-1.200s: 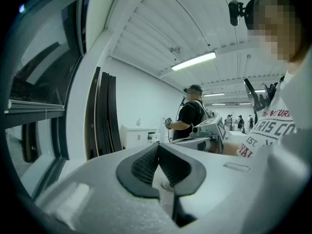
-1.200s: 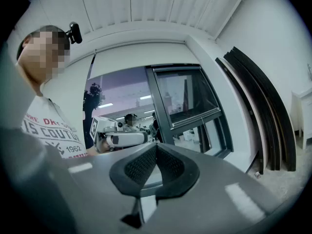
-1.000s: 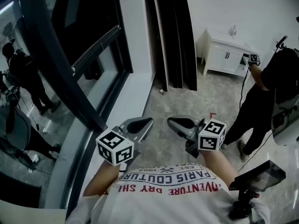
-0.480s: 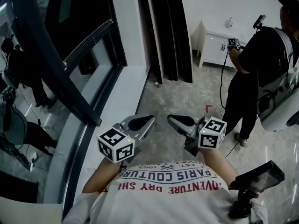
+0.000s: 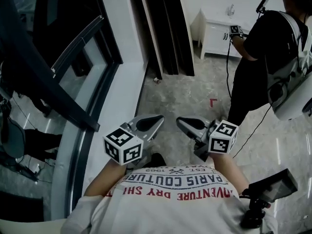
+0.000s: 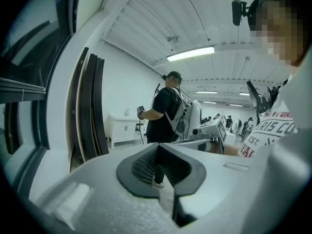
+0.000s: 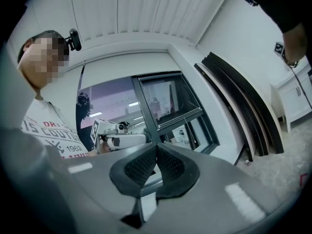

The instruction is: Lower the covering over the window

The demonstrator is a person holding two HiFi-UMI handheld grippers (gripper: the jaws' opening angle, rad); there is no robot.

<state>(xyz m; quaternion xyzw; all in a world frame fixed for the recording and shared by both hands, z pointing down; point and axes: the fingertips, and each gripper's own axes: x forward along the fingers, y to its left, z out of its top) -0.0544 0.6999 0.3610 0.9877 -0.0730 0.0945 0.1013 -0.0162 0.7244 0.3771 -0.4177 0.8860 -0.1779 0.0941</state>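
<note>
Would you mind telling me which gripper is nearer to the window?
Left. The left gripper hangs beside the white sill below the window; the right gripper is further out over the floor.

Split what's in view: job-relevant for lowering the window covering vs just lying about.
Job: window, left gripper, right gripper (both shut, empty). Covering itself not visible.
Lying about: dark panels against wall, white cabinet, another person, red floor mark.
</note>
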